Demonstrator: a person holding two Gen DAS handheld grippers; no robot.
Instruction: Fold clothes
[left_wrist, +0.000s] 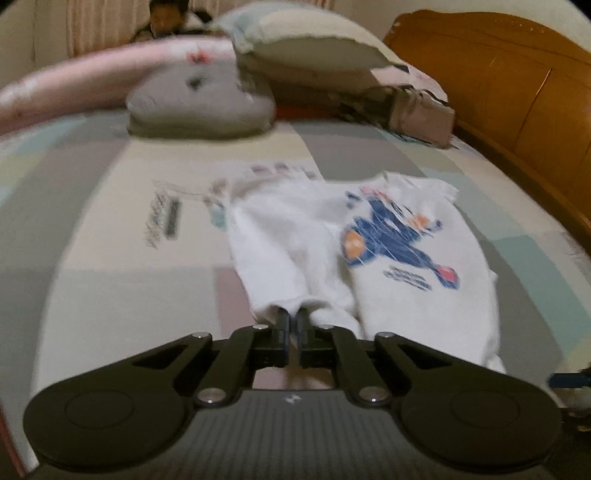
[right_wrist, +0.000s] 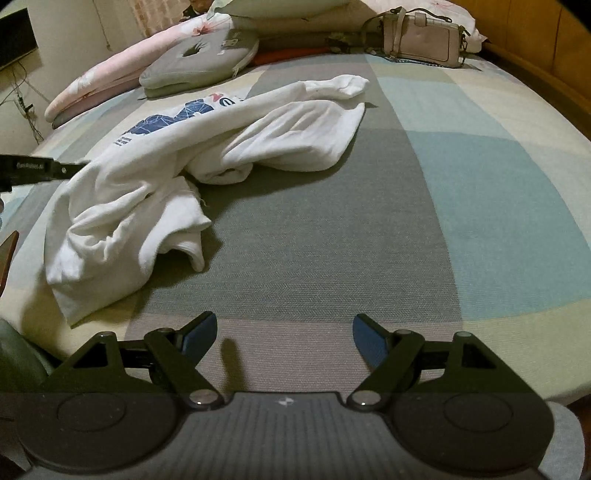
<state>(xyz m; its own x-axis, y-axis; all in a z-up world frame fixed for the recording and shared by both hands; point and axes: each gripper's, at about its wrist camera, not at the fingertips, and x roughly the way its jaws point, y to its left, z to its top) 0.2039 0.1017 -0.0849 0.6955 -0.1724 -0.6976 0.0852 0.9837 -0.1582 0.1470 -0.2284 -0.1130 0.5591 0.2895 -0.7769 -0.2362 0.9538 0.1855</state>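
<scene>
Bed (right_wrist: 461, 177) with a checked sheet in grey, teal and cream fills both views. Wooden headboard (left_wrist: 509, 92) far right. Far end: stacked pillows (left_wrist: 306, 40), grey flat cushion (right_wrist: 201, 61), pink bolster (right_wrist: 110, 70), beige handbag (right_wrist: 424, 38). Cream wall (right_wrist: 66, 44) left, cables hanging. Dim warm indoor light.

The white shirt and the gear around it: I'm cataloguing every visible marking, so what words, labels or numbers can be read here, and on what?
"GenRobot.AI", faint and uncertain, on the left tongs in the right wrist view.
Print on the white shirt: red and white letters beside the blue graphic, folded over, unreadable.
Small blue lines under the shirt's graphic, left wrist view: blurred, unreadable.
Dark marking on the bedsheet: blurred, unreadable.
Small white logo on the right tongs: a symbol, no letters.
</scene>
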